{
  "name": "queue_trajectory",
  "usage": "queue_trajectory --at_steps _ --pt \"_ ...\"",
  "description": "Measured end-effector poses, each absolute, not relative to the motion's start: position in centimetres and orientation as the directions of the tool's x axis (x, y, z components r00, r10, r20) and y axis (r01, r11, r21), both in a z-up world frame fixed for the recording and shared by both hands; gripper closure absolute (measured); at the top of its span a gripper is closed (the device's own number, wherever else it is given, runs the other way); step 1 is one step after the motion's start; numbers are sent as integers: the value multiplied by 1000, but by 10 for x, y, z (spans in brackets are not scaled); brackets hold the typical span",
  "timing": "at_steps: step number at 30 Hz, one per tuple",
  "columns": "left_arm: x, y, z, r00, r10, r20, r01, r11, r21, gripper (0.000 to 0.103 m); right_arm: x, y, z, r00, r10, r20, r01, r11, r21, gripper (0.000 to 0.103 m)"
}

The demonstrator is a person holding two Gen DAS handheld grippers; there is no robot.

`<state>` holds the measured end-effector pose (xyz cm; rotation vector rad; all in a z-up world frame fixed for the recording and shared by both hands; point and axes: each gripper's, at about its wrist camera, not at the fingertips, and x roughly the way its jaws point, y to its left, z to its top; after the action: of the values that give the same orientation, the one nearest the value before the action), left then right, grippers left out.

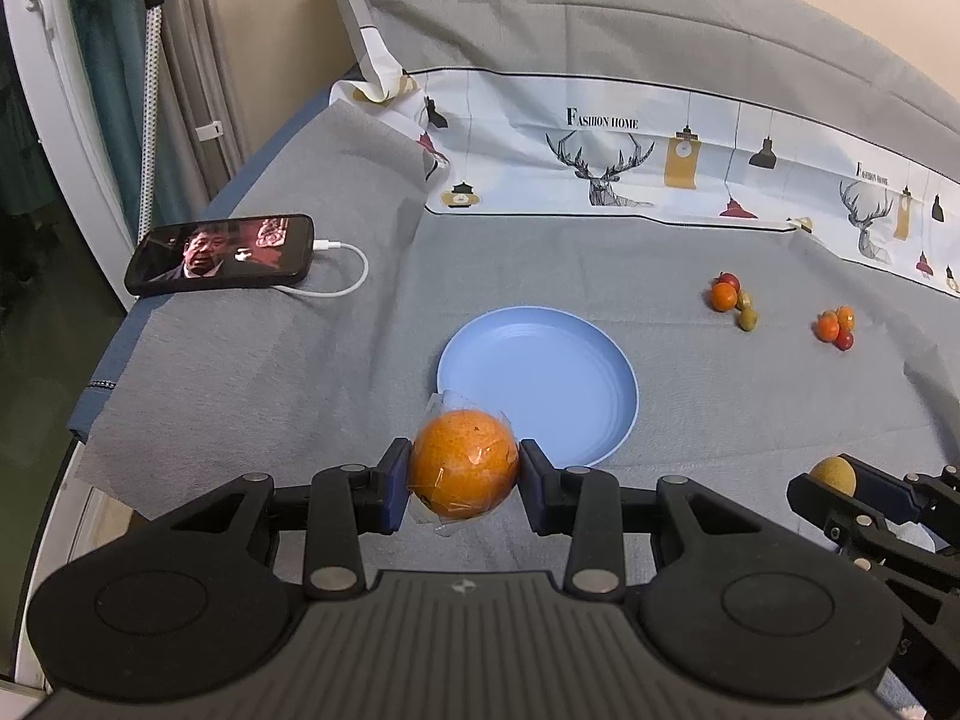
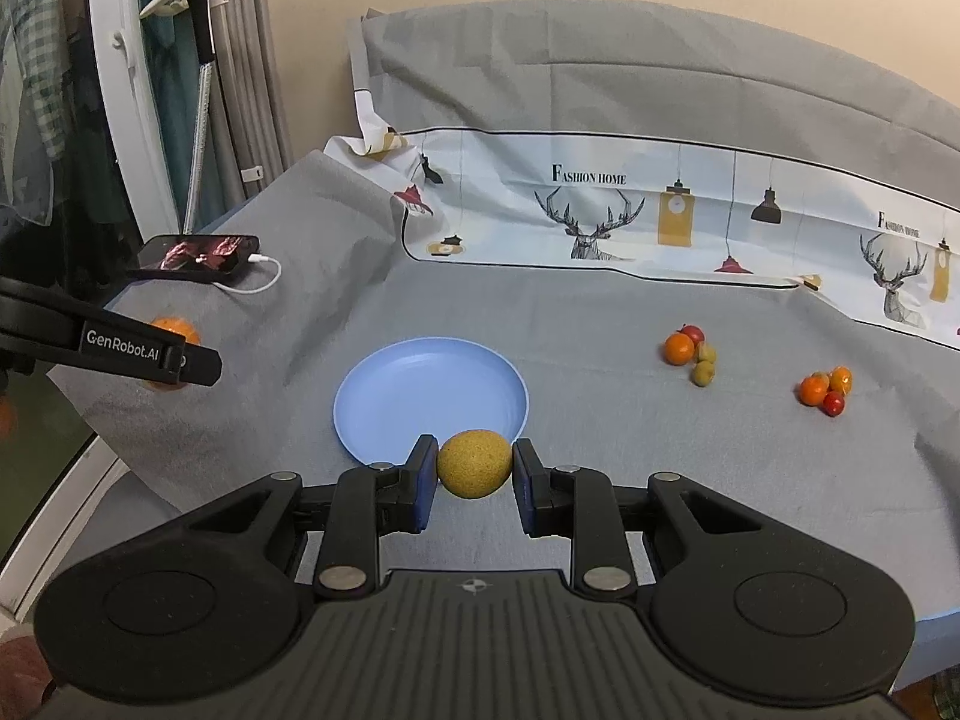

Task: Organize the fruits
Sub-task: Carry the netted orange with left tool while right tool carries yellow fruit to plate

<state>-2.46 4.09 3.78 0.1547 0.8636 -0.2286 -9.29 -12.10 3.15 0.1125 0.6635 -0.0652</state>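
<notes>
A grey cloth point(image 1: 300, 312) covers the worktop, with a white printed sheet point(image 1: 630, 162) of deer and lamps reading "FASHION HOME" draped along the far side against a beige wall. A smartphone point(image 1: 219, 254) with its screen lit lies at the left edge, a white charging cable point(image 1: 348, 276) plugged into it. A light blue plate point(image 1: 540, 384) sits in the middle of the cloth, bare of fruit.

The left gripper point(image 1: 465, 468) has its fingers pressed on either side of a large orange wrapped in clear plastic film point(image 1: 465, 465), held at the plate's near rim. The right gripper point(image 2: 474, 471) frames a rough yellow-brown round fruit point(image 2: 475, 463) just at the plate's near edge; its left finger touches the fruit, while a thin gap shows at the right finger, so a firm grip cannot be told.

Well to the right of the plate lie two small clusters: a mandarin with a red fruit and two olive-green ones point(image 2: 690, 354), and beyond it small orange and red fruits point(image 2: 827, 390) touching one another.
</notes>
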Motion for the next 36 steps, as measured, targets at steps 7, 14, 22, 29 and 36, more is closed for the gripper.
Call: queue_trajectory --at_steps 7,14,22,29,36 --pt "-12 40 27 604 -134 -786 263 964 38 61 -80 -121 27 771 -25 -636 91 993 72 75" --pt "12 34 12 573 -118 -811 267 963 49 61 -50 -124 15 754 -20 -657 100 991 84 75" --pt "51 18 -20 523 -95 -847 287 955 70 61 -5 -128 -13 713 0 -702 95 991 96 75" --pt "92 3 -57 469 -85 -879 297 953 66 61 37 -133 -41 677 9 -736 81 993 88 75" --pt "131 -10 -96 426 -30 -904 301 947 111 61 79 -131 -72 626 33 -779 38 997 72 75"
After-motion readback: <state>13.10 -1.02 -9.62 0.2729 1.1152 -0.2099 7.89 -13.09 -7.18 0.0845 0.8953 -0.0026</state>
